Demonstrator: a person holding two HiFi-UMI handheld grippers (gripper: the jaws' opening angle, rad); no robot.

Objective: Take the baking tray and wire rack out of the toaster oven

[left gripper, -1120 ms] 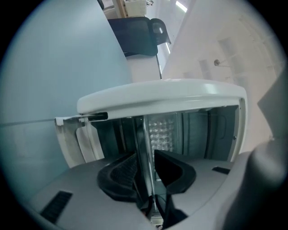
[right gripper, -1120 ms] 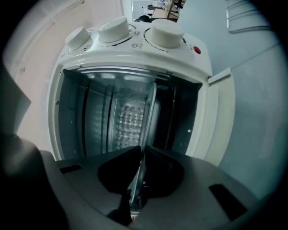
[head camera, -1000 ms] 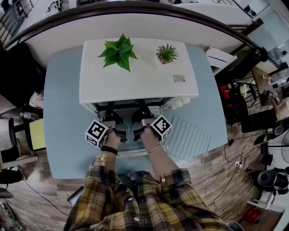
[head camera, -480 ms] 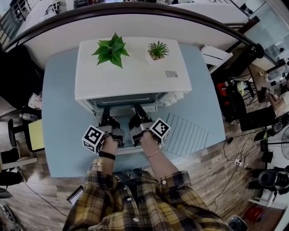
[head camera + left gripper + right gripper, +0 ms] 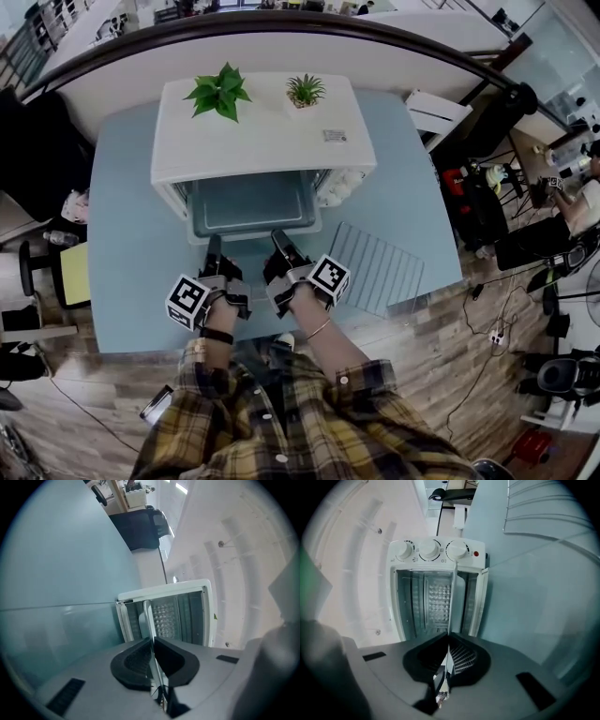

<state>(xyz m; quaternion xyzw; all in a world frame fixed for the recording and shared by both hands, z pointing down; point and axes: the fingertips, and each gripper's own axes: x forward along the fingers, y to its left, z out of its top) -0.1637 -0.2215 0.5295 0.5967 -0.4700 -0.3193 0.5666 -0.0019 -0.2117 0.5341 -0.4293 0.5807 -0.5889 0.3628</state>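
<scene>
A white toaster oven (image 5: 253, 141) stands open on the blue table, two potted plants on its top. The grey baking tray (image 5: 248, 204) sticks out of its mouth toward me. My left gripper (image 5: 214, 244) and my right gripper (image 5: 278, 238) are both shut on the tray's near rim, side by side. Each gripper view shows the tray edge-on: a thin strip (image 5: 147, 616) runs between the left gripper's (image 5: 153, 641) pads, and a strip (image 5: 451, 611) between the right gripper's (image 5: 448, 641) pads. The wire rack (image 5: 375, 267) lies flat on the table, right of my right hand.
The oven's glass door (image 5: 534, 597) hangs open and flat over the table. Three knobs (image 5: 430, 550) sit beside the empty cavity (image 5: 436, 597). The table's front edge (image 5: 150, 347) is near my body. Chairs and clutter surround the table.
Both grippers have drawn back toward me, and the tray has slid with them out of the oven. The wire rack has not moved.
</scene>
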